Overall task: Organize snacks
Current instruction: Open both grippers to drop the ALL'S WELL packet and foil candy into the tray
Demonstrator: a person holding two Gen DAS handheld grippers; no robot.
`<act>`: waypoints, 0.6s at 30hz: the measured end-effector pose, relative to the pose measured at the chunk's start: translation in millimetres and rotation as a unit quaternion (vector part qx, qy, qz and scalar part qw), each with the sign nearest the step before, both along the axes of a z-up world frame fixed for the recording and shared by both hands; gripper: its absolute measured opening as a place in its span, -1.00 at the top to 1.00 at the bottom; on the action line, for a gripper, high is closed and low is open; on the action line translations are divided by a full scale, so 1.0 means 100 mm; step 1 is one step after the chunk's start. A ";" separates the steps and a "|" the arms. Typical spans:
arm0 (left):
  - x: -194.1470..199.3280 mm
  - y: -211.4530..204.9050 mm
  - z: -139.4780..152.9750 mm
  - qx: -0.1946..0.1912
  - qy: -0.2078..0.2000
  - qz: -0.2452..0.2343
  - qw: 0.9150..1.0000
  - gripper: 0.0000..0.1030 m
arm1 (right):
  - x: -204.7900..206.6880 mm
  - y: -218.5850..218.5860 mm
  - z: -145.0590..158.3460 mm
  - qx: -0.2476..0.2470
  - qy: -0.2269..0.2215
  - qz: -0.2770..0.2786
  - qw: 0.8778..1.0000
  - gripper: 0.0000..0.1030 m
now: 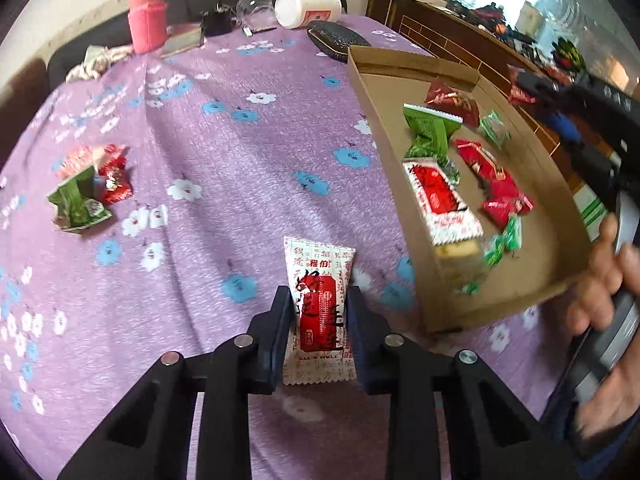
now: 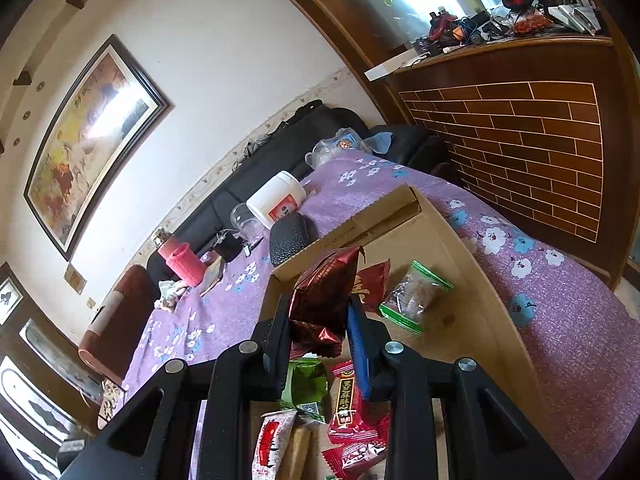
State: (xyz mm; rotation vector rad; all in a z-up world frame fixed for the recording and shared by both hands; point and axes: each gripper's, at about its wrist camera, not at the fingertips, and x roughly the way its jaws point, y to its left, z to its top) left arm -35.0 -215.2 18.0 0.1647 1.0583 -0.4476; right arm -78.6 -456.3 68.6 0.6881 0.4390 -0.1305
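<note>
My left gripper is shut on a white and red snack packet, which it holds upright just over the purple flowered tablecloth. A green packet and red packets lie loose at the left. To the right, the cardboard box holds several red, green and white packets. My right gripper is shut on a dark red foil packet above the box. Under it lie a green packet, red packets and a clear green-edged packet.
At the table's far edge stand a pink bottle, a clear cup, a tipped white jar and a black case. A wooden cabinet runs behind the box. A hand grips the right tool.
</note>
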 end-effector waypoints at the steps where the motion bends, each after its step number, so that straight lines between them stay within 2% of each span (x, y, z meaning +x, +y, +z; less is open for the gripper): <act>1: -0.01 -0.01 -0.01 0.003 -0.006 -0.004 1.000 0.48 | 0.00 0.01 0.00 0.000 0.000 0.001 1.000 0.45; 4: -0.03 0.01 0.00 0.002 -0.019 -0.012 1.000 0.58 | 0.01 0.03 0.01 -0.004 -0.001 0.003 1.000 0.45; 7: -0.01 0.07 0.04 -0.036 -0.009 -0.011 0.999 0.60 | 0.01 0.03 0.01 -0.003 0.001 0.002 1.000 0.45; 11: -0.02 0.05 0.30 -0.068 -0.039 -0.010 0.997 0.60 | 0.01 0.06 0.02 -0.009 0.004 0.000 1.000 0.45; 14: -0.02 -0.08 0.49 -0.102 -0.046 -0.032 0.993 0.59 | 0.03 0.04 0.00 -0.010 0.013 -0.002 1.000 0.45; 18: 0.02 -0.38 0.53 -0.136 -0.034 -0.065 0.988 0.59 | 0.06 0.00 -0.07 -0.003 0.035 -0.009 0.999 0.45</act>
